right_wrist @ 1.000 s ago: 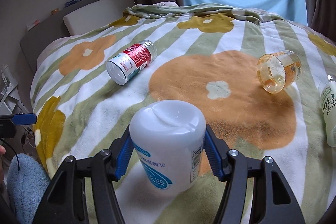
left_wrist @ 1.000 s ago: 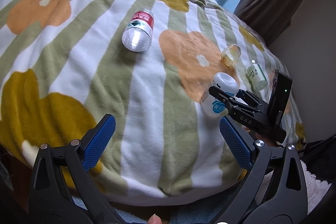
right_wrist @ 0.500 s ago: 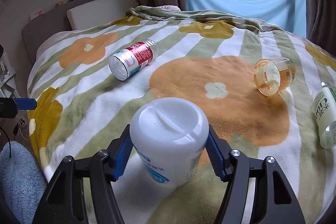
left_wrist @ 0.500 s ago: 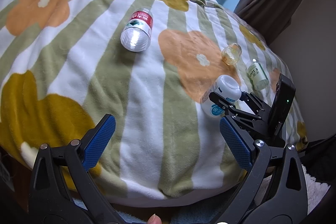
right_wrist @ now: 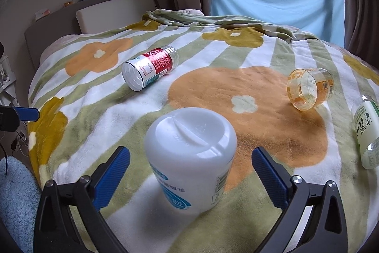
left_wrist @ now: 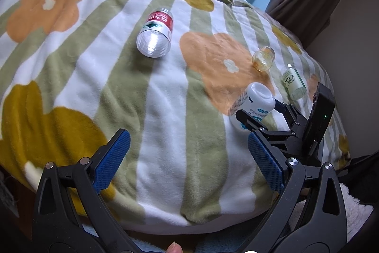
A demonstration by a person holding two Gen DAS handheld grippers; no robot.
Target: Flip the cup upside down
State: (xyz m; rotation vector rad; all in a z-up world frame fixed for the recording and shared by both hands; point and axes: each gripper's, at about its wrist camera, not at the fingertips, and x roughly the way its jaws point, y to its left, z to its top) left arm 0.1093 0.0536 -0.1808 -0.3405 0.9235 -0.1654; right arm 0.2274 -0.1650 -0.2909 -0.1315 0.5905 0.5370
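A white cup with blue print [right_wrist: 190, 158] stands upside down, base up, on the flowered blanket [right_wrist: 106, 115], leaning slightly. My right gripper [right_wrist: 190, 173] is open, its blue pads apart on either side of the cup and not touching it. In the left wrist view the same cup [left_wrist: 254, 102] sits just beyond the right gripper's black fingers [left_wrist: 251, 120]. My left gripper [left_wrist: 187, 158] is open and empty over the blanket's near edge.
A red-labelled cut bottle [right_wrist: 150, 68] lies on its side at the back left. A clear orange cup [right_wrist: 309, 91] lies on its side at the right, and a green-labelled bottle [right_wrist: 366, 132] lies beside it. The bed edge drops off near both grippers.
My right gripper has opened and let go of the white cup, which now stands base up on the blanket. The left gripper has barely moved.
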